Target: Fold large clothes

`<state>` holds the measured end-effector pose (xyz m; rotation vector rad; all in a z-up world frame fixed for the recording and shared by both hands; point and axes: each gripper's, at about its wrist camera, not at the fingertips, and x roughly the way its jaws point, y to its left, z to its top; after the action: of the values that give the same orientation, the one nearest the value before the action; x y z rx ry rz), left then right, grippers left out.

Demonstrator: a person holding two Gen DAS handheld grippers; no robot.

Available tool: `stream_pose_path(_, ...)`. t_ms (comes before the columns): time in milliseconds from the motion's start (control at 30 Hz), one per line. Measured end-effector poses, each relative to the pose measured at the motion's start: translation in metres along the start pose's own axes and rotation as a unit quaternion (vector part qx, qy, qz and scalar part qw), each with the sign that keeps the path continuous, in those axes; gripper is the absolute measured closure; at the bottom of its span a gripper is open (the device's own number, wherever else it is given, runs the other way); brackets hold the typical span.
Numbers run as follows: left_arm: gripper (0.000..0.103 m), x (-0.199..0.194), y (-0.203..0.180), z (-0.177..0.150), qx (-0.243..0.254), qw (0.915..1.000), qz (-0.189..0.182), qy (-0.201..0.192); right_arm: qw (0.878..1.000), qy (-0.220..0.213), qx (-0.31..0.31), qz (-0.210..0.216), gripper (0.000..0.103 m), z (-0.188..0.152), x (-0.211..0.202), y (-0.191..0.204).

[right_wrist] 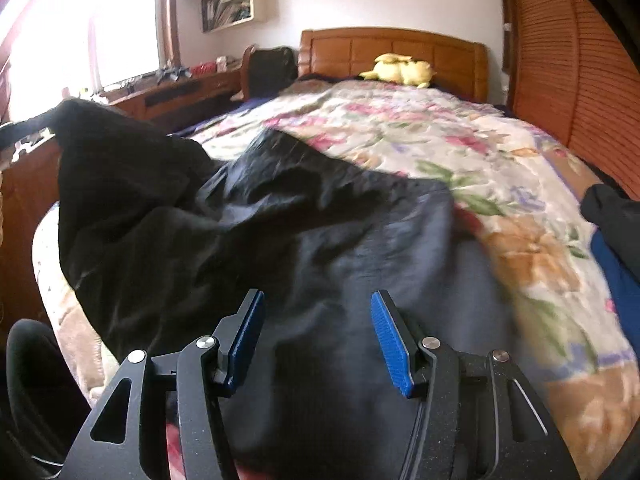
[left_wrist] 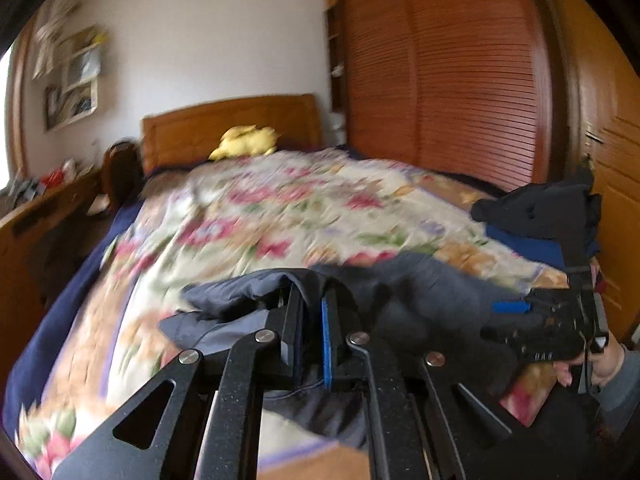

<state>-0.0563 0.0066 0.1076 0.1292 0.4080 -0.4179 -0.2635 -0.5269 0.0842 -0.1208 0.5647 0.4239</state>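
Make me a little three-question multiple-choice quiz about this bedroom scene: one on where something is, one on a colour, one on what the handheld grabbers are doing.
1. Where does the yellow plush toy lie?
A. at the headboard end of the bed
B. on the desk
C. on the floor

2. What colour are the pads on the right gripper?
A. red
B. blue
C. green

3. What is the left gripper doing?
A. standing wide open over the quilt
B. shut on the dark garment
C. holding the plush toy

Answers:
1 A, it rests against the wooden headboard.
2 B, both pads show bright blue.
3 B, cloth is pinched between its closed fingers, while the right gripper stands open above the cloth.
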Motion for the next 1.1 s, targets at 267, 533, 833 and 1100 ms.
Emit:
stream_pose_path(267, 0.096, 0.049, -0.105, 0.076, 0.081, 0.9942, -0.069, -0.011, 0.998, -0.037, 0.037, -0.047, 0.046, -0.020, -0.061, -0.058)
stream_pose_path(533, 0.096, 0.071, -0.212, 0.078, 0.140, 0.9731, -0.182, 0.023, 0.994, -0.041, 0.060, -0.082, 0.046, -0.044, -0.088, -0.085)
stream_pose_path(833, 0.072, 0.071, -0.188, 0.066, 0.100, 0.9758, -0.182, 0.069, 0.994, -0.034, 0.051, -0.088, 0.046, -0.032, -0.083, -0.074)
stream_pose_path(1100, 0.068, 0.052, -0.128, 0.053, 0.079, 0.9892, -0.114, 0.049, 0.991, -0.074, 0.050, -0.100, 0.046, -0.008, -0.086, -0.072)
